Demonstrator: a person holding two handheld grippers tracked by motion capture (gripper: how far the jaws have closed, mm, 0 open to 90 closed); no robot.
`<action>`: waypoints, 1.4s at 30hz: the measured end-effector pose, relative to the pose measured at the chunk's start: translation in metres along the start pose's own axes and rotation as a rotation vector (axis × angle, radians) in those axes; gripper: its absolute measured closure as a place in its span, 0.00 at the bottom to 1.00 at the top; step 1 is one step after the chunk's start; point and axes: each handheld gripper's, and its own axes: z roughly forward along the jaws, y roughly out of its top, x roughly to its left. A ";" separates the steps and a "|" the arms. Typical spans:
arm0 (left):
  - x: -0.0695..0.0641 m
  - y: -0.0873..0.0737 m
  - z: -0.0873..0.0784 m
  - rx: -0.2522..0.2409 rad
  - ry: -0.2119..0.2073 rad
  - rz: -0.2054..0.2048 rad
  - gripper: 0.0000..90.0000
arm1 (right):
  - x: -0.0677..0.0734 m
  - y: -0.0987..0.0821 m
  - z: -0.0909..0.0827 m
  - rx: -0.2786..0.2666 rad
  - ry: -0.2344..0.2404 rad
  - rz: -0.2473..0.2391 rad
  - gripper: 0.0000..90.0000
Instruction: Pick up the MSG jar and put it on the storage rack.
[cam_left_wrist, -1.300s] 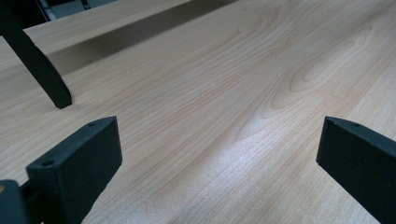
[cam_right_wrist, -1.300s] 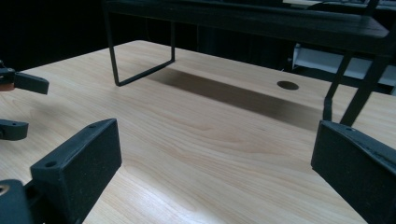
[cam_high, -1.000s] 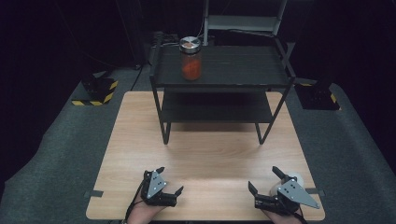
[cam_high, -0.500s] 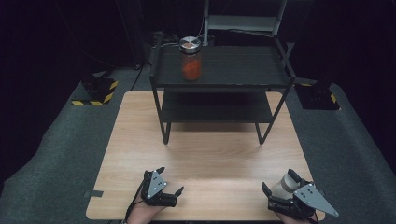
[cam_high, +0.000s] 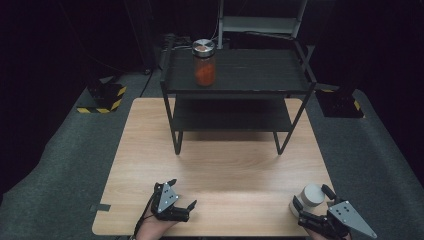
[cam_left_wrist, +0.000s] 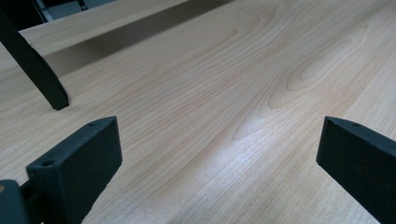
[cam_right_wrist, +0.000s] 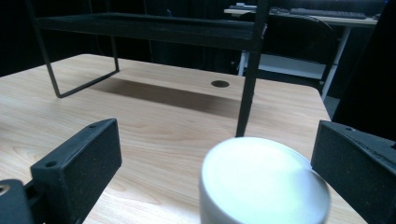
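Small white cylindrical container (cam_high: 312, 195), flat-topped and smooth-sided, standing upright on the wooden table (cam_high: 220, 150) near its front right corner, well clear of the black two-tier shelf rack (cam_high: 235, 85). Probably light and rigid, with a slick wall likely to slip under a loose pinch; best taken across the round side wall, low enough not to tip. Standing between the spread jaws of the right gripper (cam_high: 313, 199), closer to the right-hand jaw in the right gripper view (cam_right_wrist: 264, 182), not yet clamped. Right hand low at the table's front edge, gripper angled inward toward the rack. Left gripper (cam_high: 181, 196) resting near the front edge, left of the container, jaws wide, nothing between them. Lidded jar of orange contents (cam_high: 204, 62) on the rack's top tier
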 end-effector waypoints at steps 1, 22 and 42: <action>0.000 0.000 0.000 0.000 -0.001 0.000 0.00 | 0.000 -0.001 -0.001 0.004 -0.011 -0.007 0.02; 0.001 0.001 0.000 0.004 -0.010 0.002 0.00 | -0.018 -0.022 0.004 0.055 -0.011 0.046 0.12; 0.003 0.000 -0.001 0.001 -0.014 -0.003 0.00 | -0.025 -0.029 0.005 0.034 0.023 0.051 0.37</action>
